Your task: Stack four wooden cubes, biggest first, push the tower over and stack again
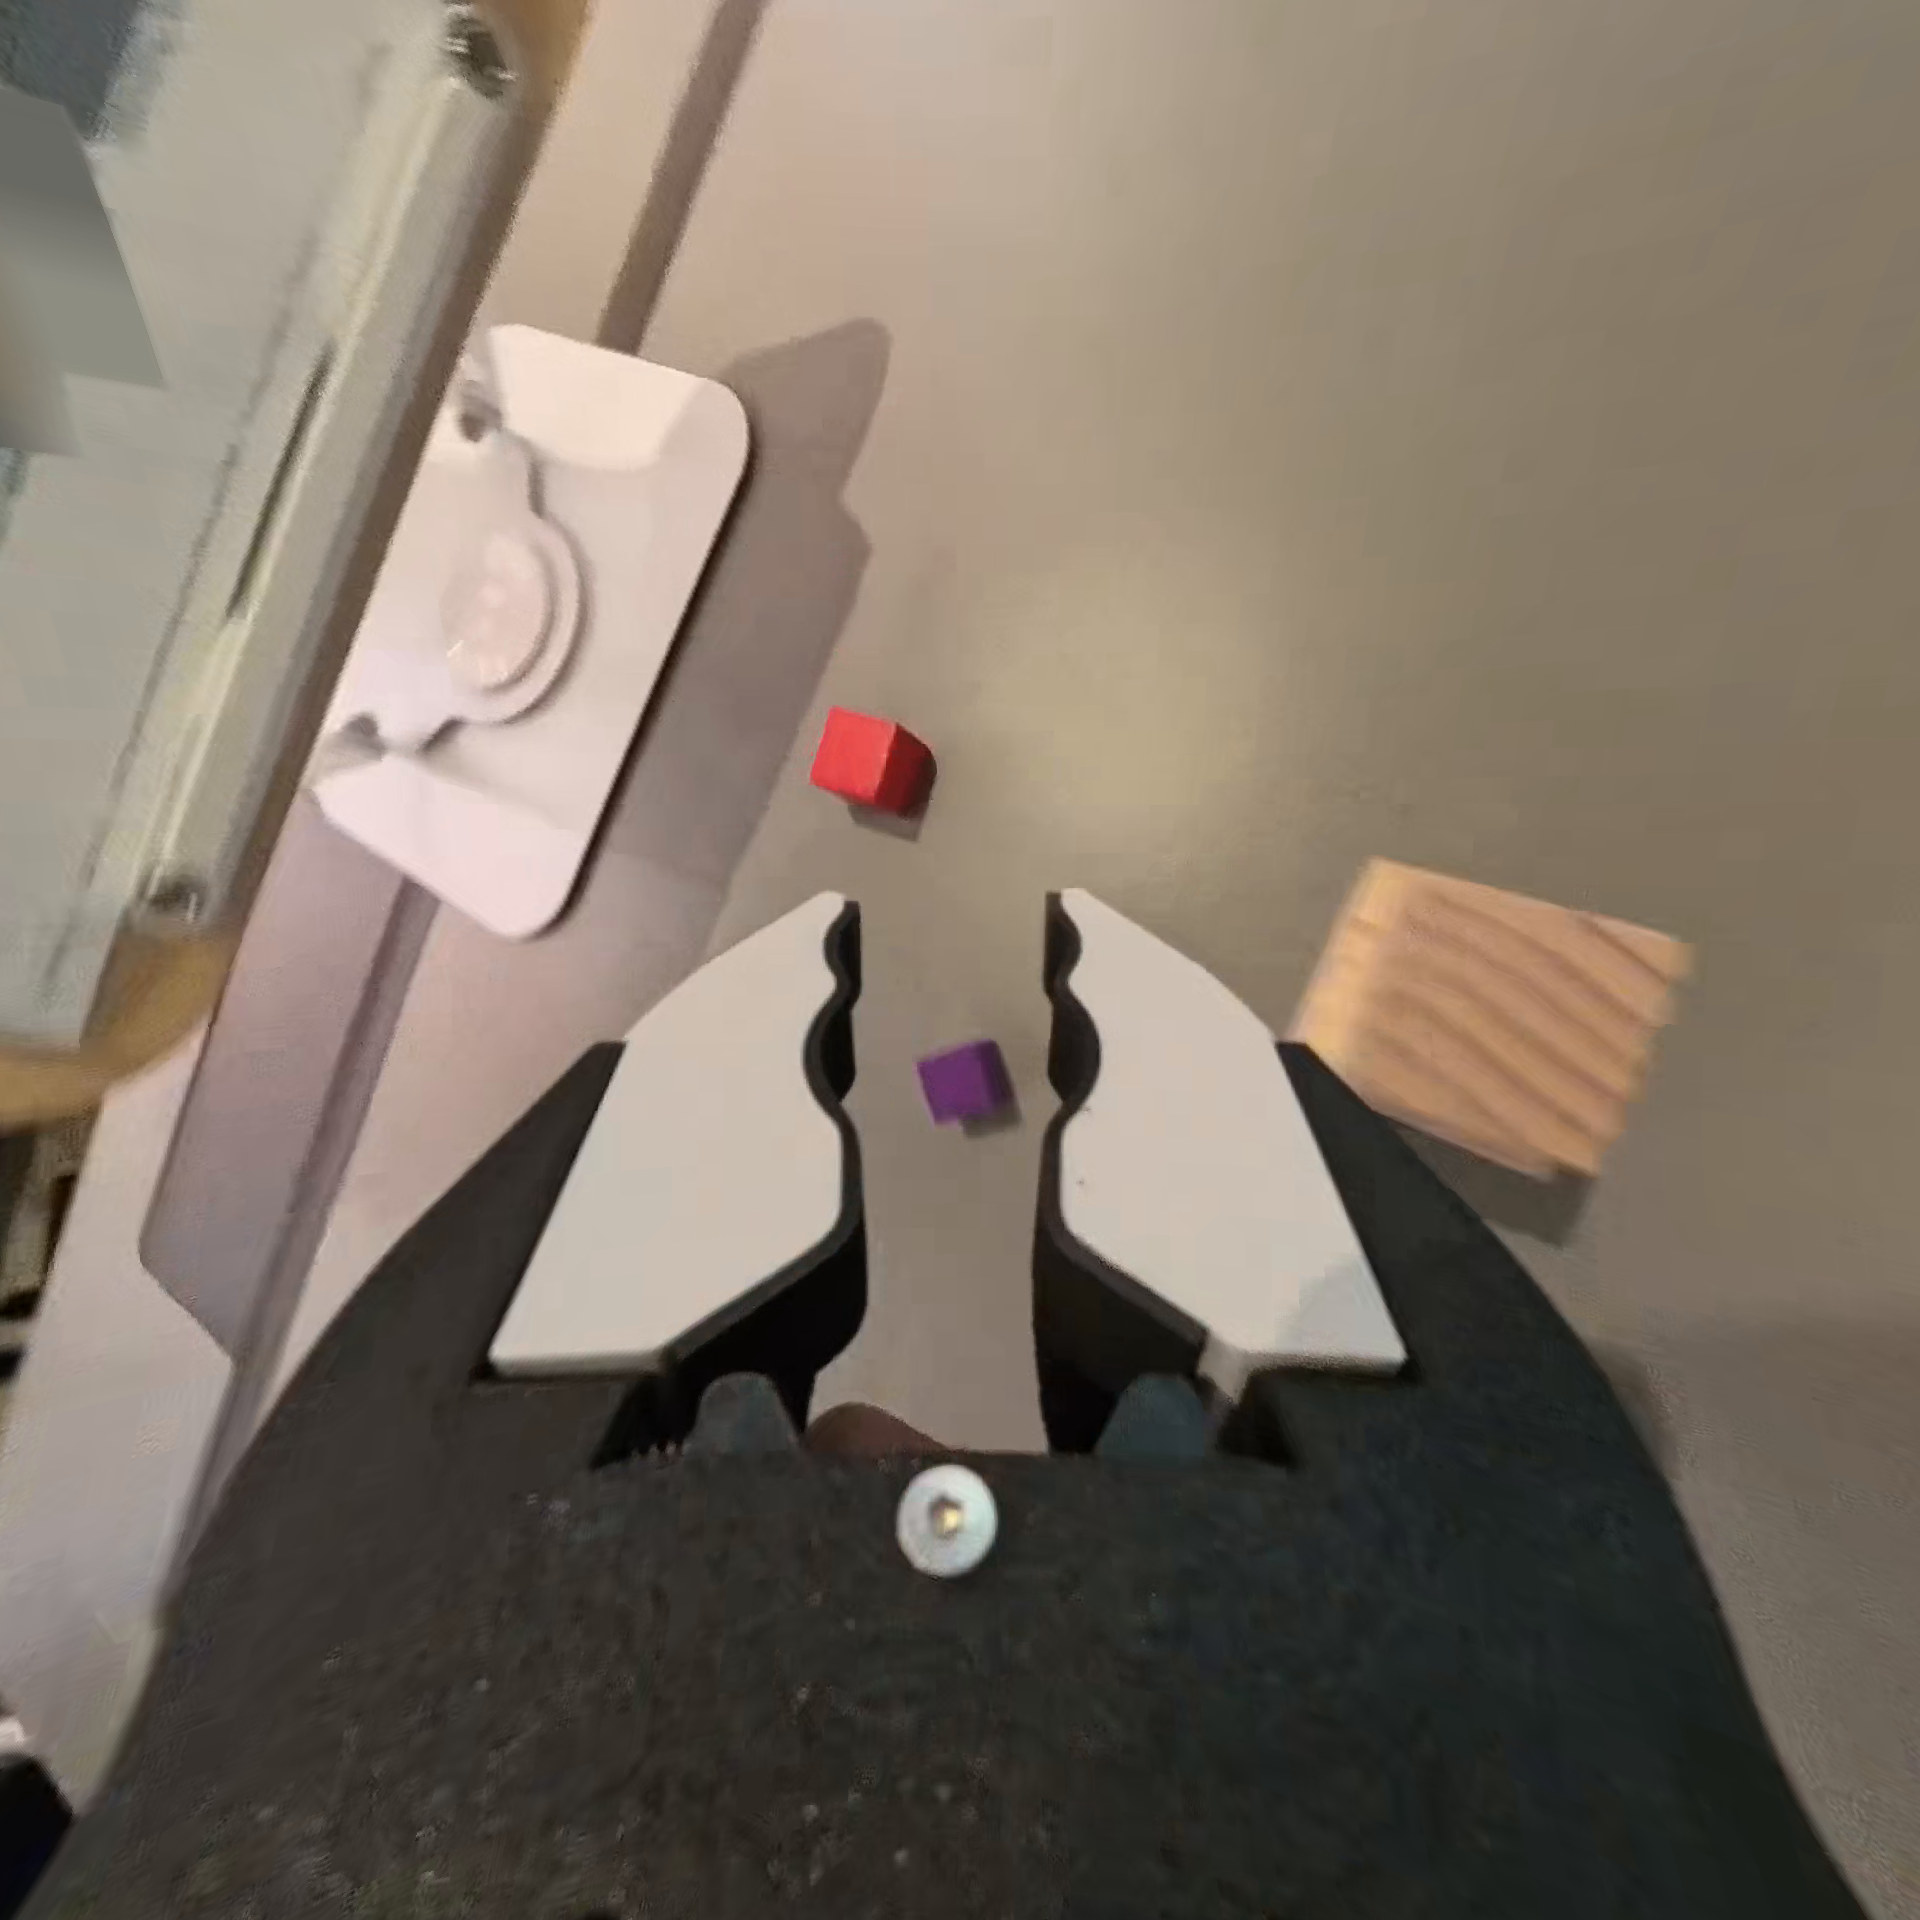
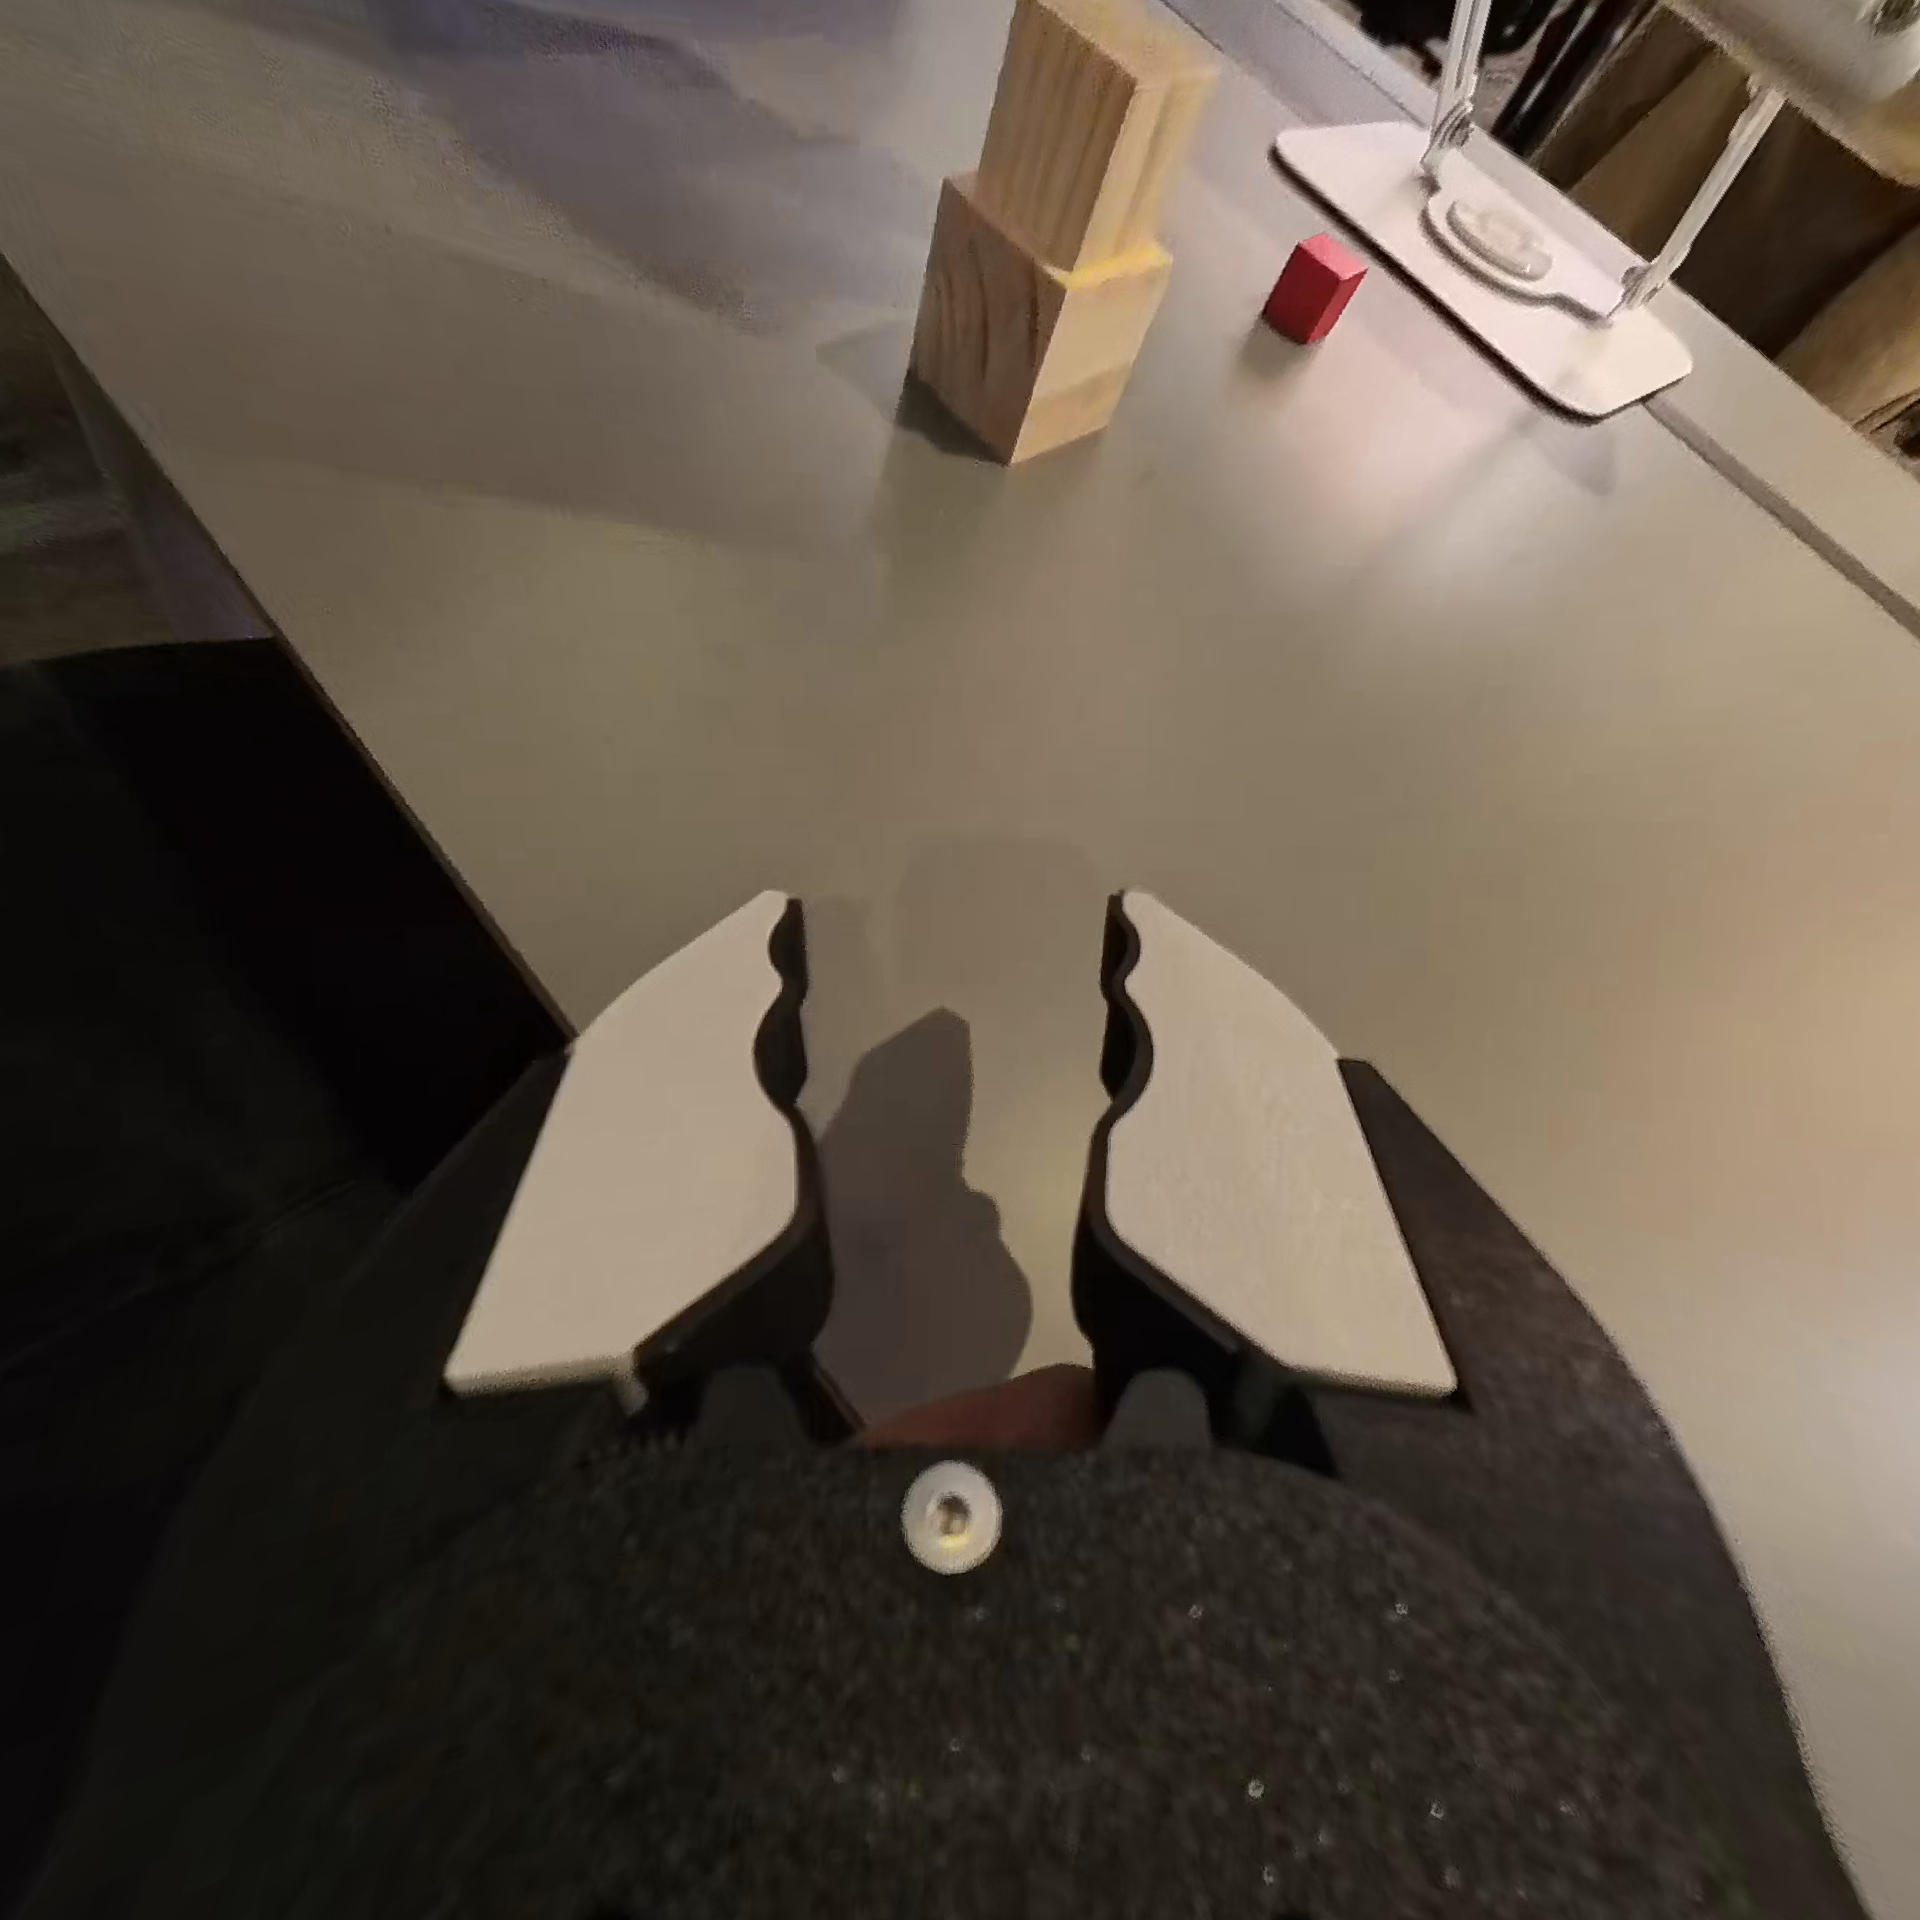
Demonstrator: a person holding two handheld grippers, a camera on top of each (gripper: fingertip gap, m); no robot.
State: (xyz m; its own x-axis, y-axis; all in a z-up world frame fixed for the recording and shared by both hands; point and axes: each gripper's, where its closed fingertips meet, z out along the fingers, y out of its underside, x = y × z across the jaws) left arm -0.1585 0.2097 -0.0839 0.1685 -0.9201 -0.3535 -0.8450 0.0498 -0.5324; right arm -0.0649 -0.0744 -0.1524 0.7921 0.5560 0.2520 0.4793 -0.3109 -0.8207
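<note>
Stacking is partway done, judging by the layout: two plain wood cubes are up, two small painted ones lie loose. Table (image 2: 1351, 779) grey, matte, seam along its far side. White stand base (image 2: 1496, 265) sits at the far edge with clear legs rising from it (not part of the task). Biggest wooden cube (image 2: 1023, 343) sits on the table, second wooden cube (image 2: 1086, 135) on top of it, offset toward one side so a ledge of the lower one shows. Red cube (image 2: 1314, 288) rests on the table between the tower and the stand base, apart from both. Purple cube (image 1: 961, 1081), the smallest, lies on the table and shows in the gap of the left gripper (image 1: 954, 914); fingers parted, holding nothing, cannot tell how far above it. Right gripper (image 2: 954, 909) also spread and empty, low over bare table, well back from the tower.

Next by size should be red, not purple, so the left one likely needs to go forward past purple, straddle red squarely, close gently.
</note>
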